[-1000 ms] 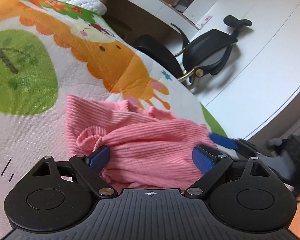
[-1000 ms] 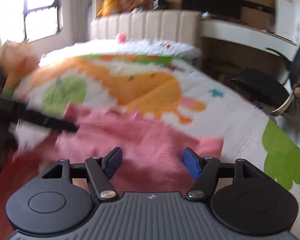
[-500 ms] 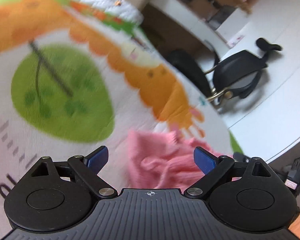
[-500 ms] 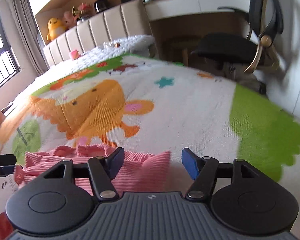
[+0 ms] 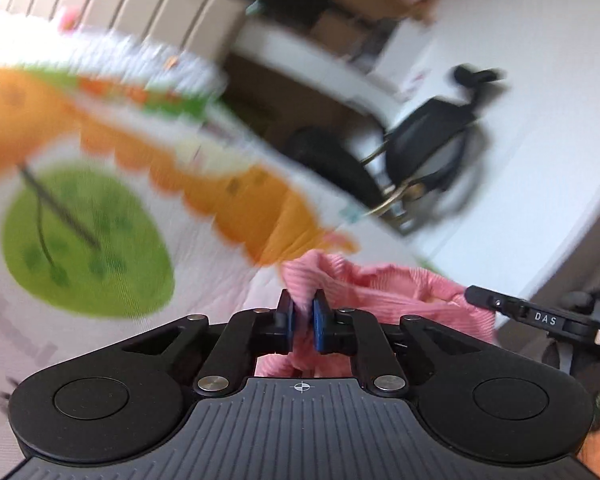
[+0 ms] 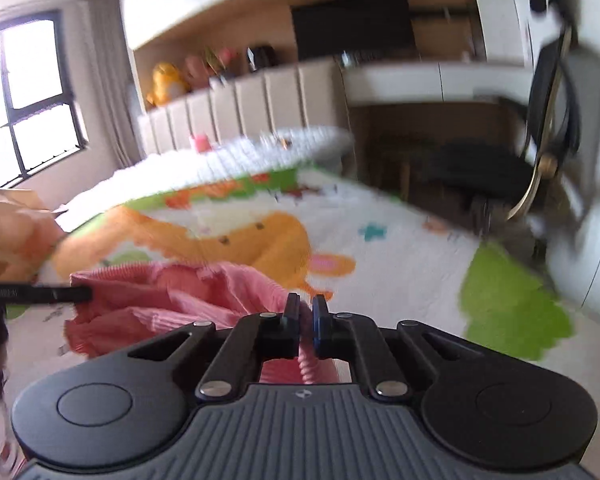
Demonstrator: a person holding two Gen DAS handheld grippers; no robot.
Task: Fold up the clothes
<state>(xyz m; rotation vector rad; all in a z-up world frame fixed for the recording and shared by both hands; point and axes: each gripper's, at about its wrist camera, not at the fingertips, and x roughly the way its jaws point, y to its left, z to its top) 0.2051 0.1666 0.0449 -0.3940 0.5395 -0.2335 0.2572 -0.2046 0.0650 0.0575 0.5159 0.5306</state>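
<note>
A pink ribbed garment [image 5: 384, 284] lies bunched on the bed's cartoon quilt [image 5: 84, 224]. My left gripper [image 5: 302, 312] is shut on one edge of it, with pink cloth pinched between the blue pads. My right gripper [image 6: 306, 316] is shut on another edge of the same garment [image 6: 172, 300]. The rest of the cloth hangs and sags between the two grippers. The right gripper's finger shows at the right of the left wrist view [image 5: 512, 308]. The left gripper's finger shows at the left of the right wrist view [image 6: 40, 294].
A black office chair [image 6: 540, 160] stands by a white desk [image 6: 440, 84] beyond the bed's right side. A padded headboard [image 6: 240, 112] and a white pillow [image 6: 236, 152] are at the far end. A window [image 6: 28, 92] is on the left.
Both grippers were open half a second ago and are now shut on edges of the pink garment. Both views have tilted up, and the cloth is raised off the quilt.
</note>
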